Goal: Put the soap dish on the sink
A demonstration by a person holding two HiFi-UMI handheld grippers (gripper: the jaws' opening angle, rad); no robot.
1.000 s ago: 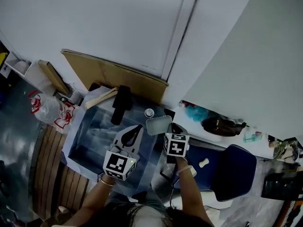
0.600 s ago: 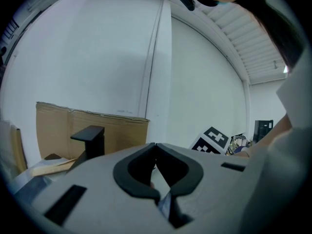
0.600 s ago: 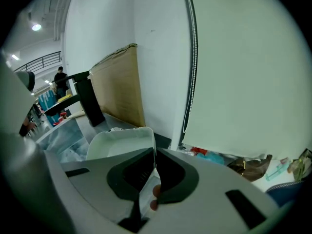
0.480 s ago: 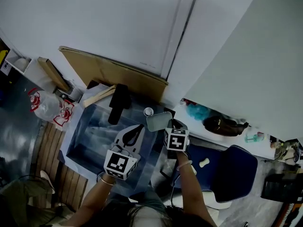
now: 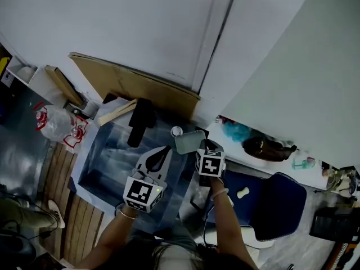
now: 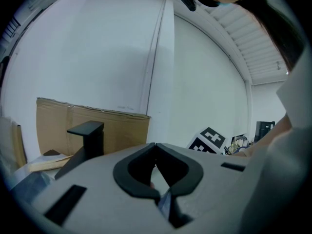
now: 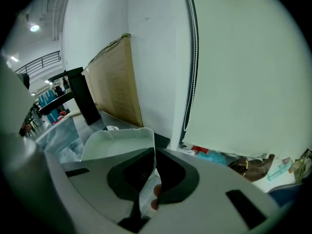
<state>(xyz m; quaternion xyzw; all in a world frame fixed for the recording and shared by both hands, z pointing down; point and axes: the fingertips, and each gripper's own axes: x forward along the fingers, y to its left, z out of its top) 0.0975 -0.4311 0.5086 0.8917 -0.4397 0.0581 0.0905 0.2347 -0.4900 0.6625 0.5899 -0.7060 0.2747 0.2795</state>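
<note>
Since one second ago the right gripper [image 5: 202, 146] has carried the soap dish [image 5: 189, 142] slightly toward 12 o'clock; the left gripper [image 5: 162, 152] is unchanged. Right claw is nearly shut, pinching the dish's near edge, so the pale dish sticks out ahead, roughly level. The dish hangs at the 2 o'clock corner of the sink [image 5: 85, 167], beside a small round cap [image 5: 176, 132], with the black faucet [image 5: 140, 122] at the sink's 12 o'clock. Left claw is fully together and holds nothing. Risk noted: an edge-only pinch may let the dish pivot or slip on release, and a landing half off the rim could tip it into the basin or knock the cap.
</note>
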